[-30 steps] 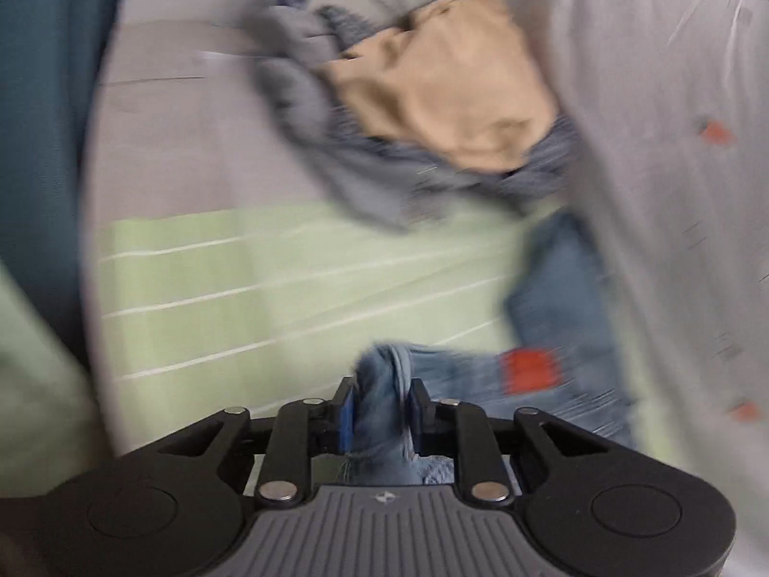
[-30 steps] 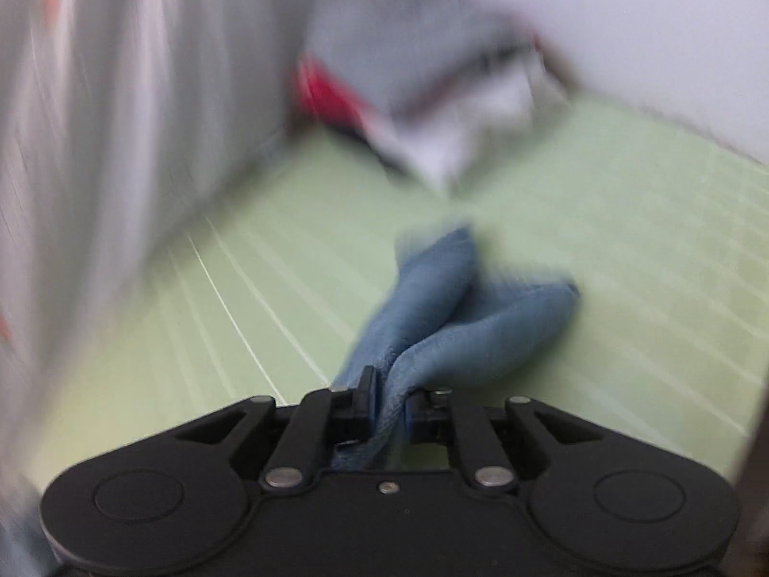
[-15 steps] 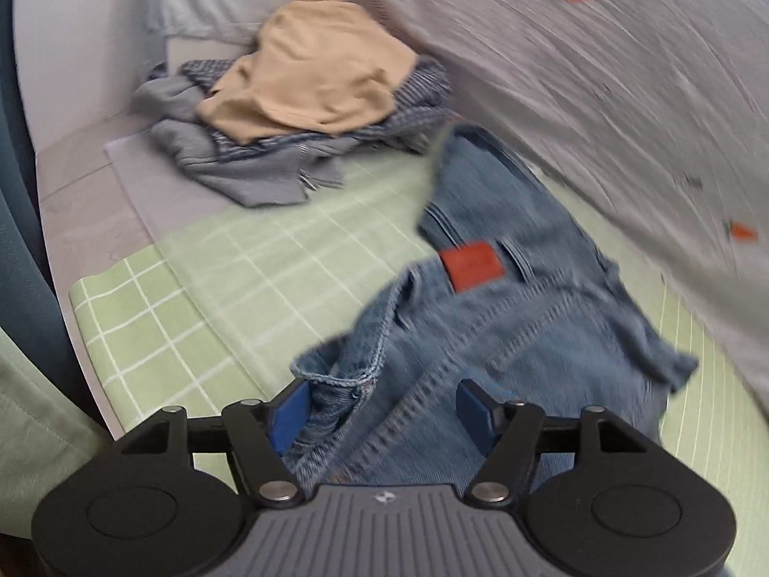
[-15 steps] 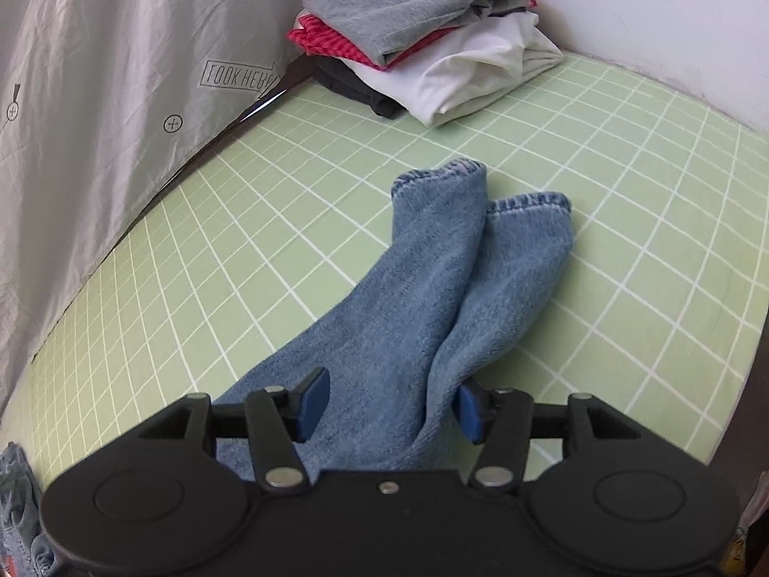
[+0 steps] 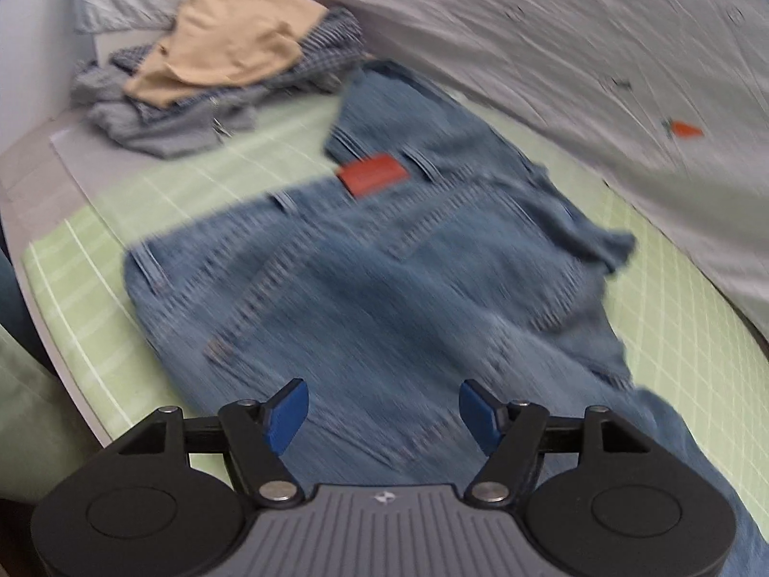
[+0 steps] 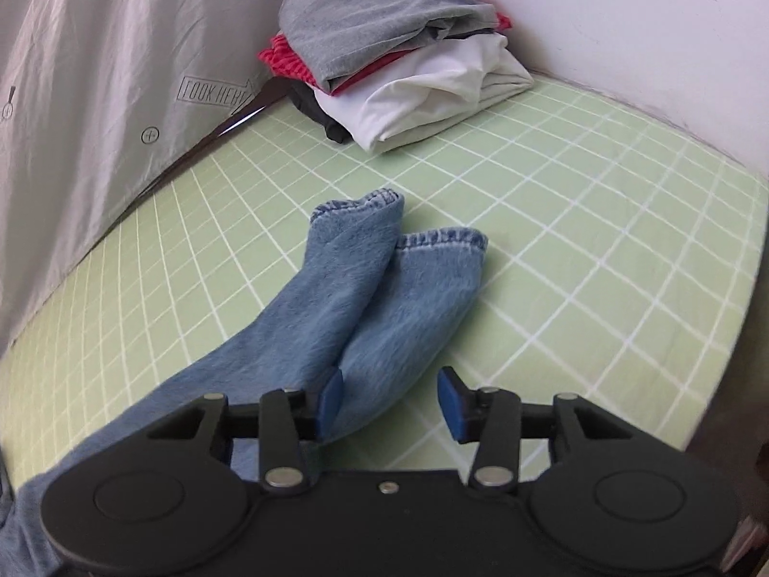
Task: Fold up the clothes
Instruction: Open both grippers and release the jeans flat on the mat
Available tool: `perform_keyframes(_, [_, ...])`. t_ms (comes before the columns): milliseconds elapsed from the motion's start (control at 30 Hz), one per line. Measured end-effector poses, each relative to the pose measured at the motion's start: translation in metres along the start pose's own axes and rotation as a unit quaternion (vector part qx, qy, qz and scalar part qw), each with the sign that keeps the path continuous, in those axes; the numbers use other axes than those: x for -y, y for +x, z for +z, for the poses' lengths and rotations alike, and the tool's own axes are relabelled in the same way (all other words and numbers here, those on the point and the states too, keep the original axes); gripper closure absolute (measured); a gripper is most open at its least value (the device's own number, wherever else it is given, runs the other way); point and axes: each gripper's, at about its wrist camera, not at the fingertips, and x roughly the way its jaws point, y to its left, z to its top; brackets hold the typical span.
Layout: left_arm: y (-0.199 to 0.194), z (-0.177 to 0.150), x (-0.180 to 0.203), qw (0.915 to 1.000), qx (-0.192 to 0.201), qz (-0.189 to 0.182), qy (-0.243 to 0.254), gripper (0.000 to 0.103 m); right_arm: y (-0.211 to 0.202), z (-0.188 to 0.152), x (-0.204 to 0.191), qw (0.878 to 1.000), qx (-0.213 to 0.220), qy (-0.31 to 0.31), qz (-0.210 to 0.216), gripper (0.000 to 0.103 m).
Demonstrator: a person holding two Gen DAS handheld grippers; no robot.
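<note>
- Both grippers have let go of the jeans [image 5: 384, 279] since a second ago, when each was pinching denim; the cloth now lies flat on the green checked sheet [image 6: 601, 202].
- Over the seat of the jeans, the left gripper [image 5: 383, 411] hangs with its blue pads [image 5: 287, 414] spread wide and nothing between them. The view is smeared with motion, so I cannot say whether it touches the cloth.
- Near the leg ends, the right gripper [image 6: 390, 401] is held low with its pads [image 6: 331, 401] also wide apart; the left pad is just at the edge of the nearer leg, the right one over bare sheet.
- Waistband end, with its red patch [image 5: 372, 175], points toward a loose heap of clothes [image 5: 216, 72] topped by a tan garment [image 5: 230, 43].
- Two hemmed cuffs [image 6: 408, 235] lie side by side, one leg partly over the other.
- Beyond the cuffs, in the corner, sits a folded stack [image 6: 399, 48]: grey on top, red beneath, then white and something dark.
- Along the far side runs a grey printed cloth [image 6: 96, 57], draped like a wall beside the sheet.
</note>
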Motion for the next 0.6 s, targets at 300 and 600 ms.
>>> perform_keyframes(300, [-0.017, -0.031, 0.021, 0.9985, -0.025, 0.006, 0.049, 0.032, 0.038, 0.028, 0.022, 1.000, 0.004, 0.030, -0.008, 0.057])
perform_keyframes(600, [-0.014, -0.026, 0.029, 0.9992, -0.025, 0.002, 0.032, 0.032, 0.014, 0.056, 0.008, 0.994, 0.087, -0.062, -0.011, 0.101])
